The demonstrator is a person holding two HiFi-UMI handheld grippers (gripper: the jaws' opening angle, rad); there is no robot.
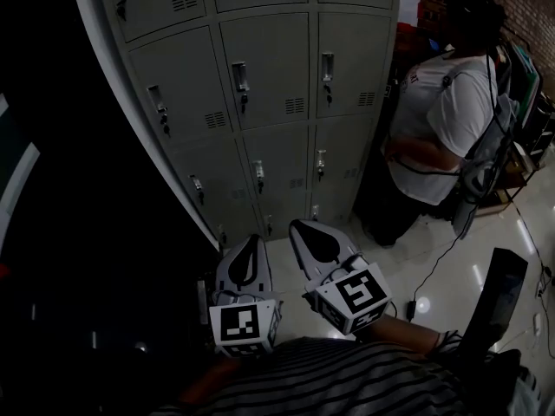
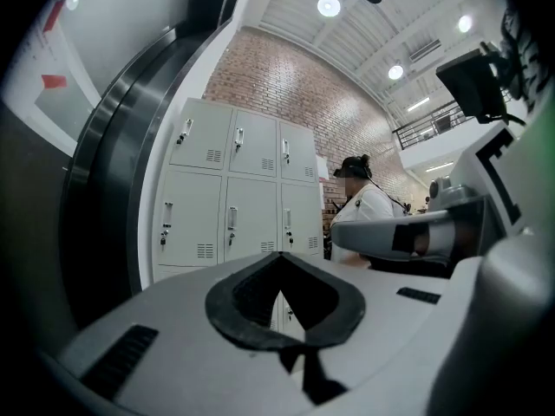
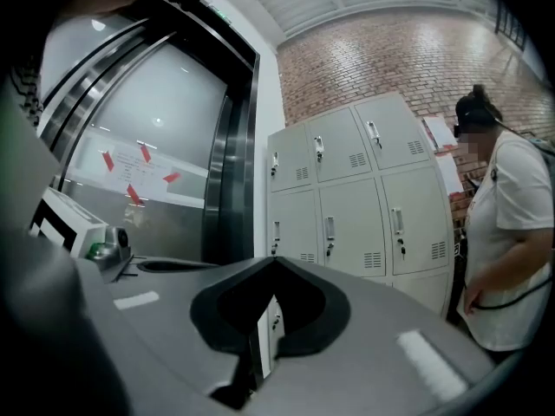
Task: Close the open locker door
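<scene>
Striped shirt [image 1: 347, 380] fills the bottom of the head view, and just above it sit my two marker cubes, so both tools are tucked in close to the body and well short of the locker bank [image 1: 260, 68]. Left gripper [image 1: 251, 243]: fingers together, nothing between them. Right gripper [image 1: 303, 229]: fingers pressed together too, and empty. Both noses point at the foot of the locker bank.

Now, the door. Scanning the bank, every door I can make out sits flush with its frame. I can't pick out one standing open, so the target is either outside these views or only slightly ajar. A person in a white shirt [image 1: 442, 120] stands just off the right end of the locker bank, beside the rightmost column.

Each door is a tall rectangle with its long axis vertical, and its face points out from the bank toward me. The handles [image 1: 240, 78] sit near the left edges, so I judge the hinges run down the right.

To do this well, I'd find the gap first, then come in with closed fingers as a blunt pusher. I'd press flat on the handle side, far from the hinge, square to the panel, and ease it home so it doesn't bounce. I'd also give that bystander room.
</scene>
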